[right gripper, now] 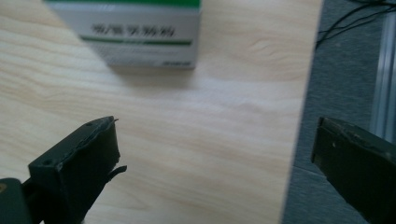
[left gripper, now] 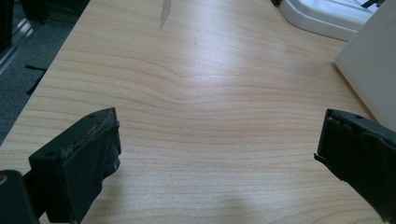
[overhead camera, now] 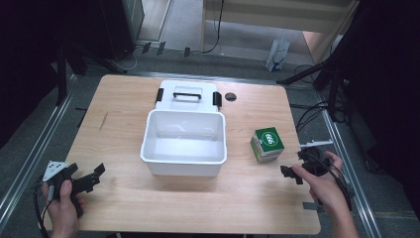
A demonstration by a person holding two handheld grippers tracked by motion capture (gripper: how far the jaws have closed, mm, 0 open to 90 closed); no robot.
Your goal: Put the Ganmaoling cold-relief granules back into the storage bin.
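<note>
Biggest thing on the wooden table (overhead camera: 124, 99) is the white bin (overhead camera: 184, 144), sitting open dead centre of the high view with its lid (overhead camera: 188, 94) flipped back behind it toward the top. Right of it, near the table's right edge, is the small green-and-white box (overhead camera: 267, 145), standing by itself. The right gripper (overhead camera: 292, 171) sits just below-right of the box, jaws spread wide with nothing between them. The left gripper (overhead camera: 91, 179), lower left of the frame, is also gaping and holding nothing.

My worry: the box is close to the edge, so a clumsy sideways nudge from one jaw could tip it or shove it off. Pinching a corner could also twist it loose.

Past the table it's grey floor, cables, dark stands.
</note>
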